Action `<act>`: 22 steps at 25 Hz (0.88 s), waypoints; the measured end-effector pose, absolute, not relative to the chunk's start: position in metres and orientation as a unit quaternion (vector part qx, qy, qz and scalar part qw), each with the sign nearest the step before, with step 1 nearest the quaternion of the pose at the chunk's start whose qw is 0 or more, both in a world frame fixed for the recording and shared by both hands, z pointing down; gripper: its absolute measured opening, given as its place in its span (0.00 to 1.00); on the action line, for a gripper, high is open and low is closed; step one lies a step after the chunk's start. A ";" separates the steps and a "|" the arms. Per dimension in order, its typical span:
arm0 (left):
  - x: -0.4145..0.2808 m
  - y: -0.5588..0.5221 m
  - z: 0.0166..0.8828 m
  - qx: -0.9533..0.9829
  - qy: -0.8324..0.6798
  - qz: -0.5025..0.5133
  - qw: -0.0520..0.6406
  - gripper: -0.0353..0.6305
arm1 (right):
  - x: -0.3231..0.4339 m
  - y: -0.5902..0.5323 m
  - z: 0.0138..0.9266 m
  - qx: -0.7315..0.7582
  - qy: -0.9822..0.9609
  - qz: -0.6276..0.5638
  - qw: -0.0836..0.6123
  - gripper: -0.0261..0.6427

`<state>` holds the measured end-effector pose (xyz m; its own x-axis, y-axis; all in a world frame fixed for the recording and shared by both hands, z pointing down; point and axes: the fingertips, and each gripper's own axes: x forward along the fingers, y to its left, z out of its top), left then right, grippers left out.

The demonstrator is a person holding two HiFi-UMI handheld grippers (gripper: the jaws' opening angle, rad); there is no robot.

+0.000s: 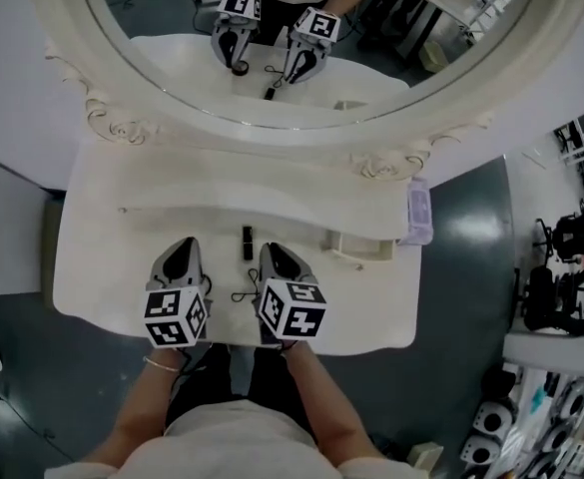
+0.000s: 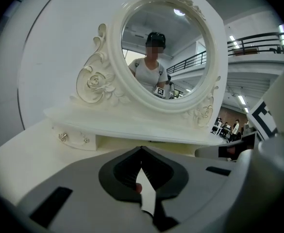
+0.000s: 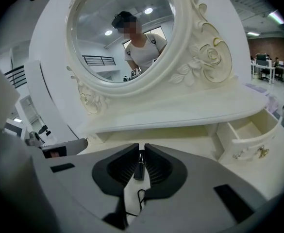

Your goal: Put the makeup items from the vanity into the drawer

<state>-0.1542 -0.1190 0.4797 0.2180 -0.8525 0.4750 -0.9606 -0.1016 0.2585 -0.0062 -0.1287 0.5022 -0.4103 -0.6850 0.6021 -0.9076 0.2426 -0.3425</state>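
Note:
A small black makeup tube (image 1: 248, 242) lies on the white vanity top (image 1: 122, 267), between my two grippers. The left gripper (image 1: 182, 243) hangs just left of it with its jaws together and nothing in them; in the left gripper view the left gripper (image 2: 142, 148) has its tips meeting. My right gripper (image 1: 272, 250) is just right of the tube, shut and empty. In the right gripper view the black tube (image 3: 140, 165) shows through the thin slit of the right gripper (image 3: 142, 147), lying on the table below. The small drawer (image 1: 356, 245) at the right stands pulled out.
A thin black looped cord (image 1: 244, 292) lies near the front edge between the grippers. The oval mirror (image 1: 272, 28) rises behind a raised shelf (image 1: 272, 183). A lavender item (image 1: 418, 216) sits at the shelf's right end. The open drawer (image 3: 248, 135) shows nothing inside.

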 end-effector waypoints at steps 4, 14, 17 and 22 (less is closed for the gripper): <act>-0.155 -0.118 0.492 0.731 -0.617 0.106 0.272 0.06 | -0.021 -0.134 0.514 0.498 -0.776 0.336 0.192 0.17; -0.162 -0.122 0.508 0.724 -0.617 0.100 0.292 0.06 | -0.042 -0.143 0.552 0.467 -0.767 0.340 0.280 0.23; -0.165 -0.123 0.513 0.720 -0.618 0.096 0.300 0.06 | -0.043 -0.144 0.561 0.464 -0.761 0.340 0.301 0.24; -0.172 -0.126 0.520 0.715 -0.620 0.092 0.310 0.06 | -0.046 -0.147 0.572 0.461 -0.752 0.342 0.323 0.25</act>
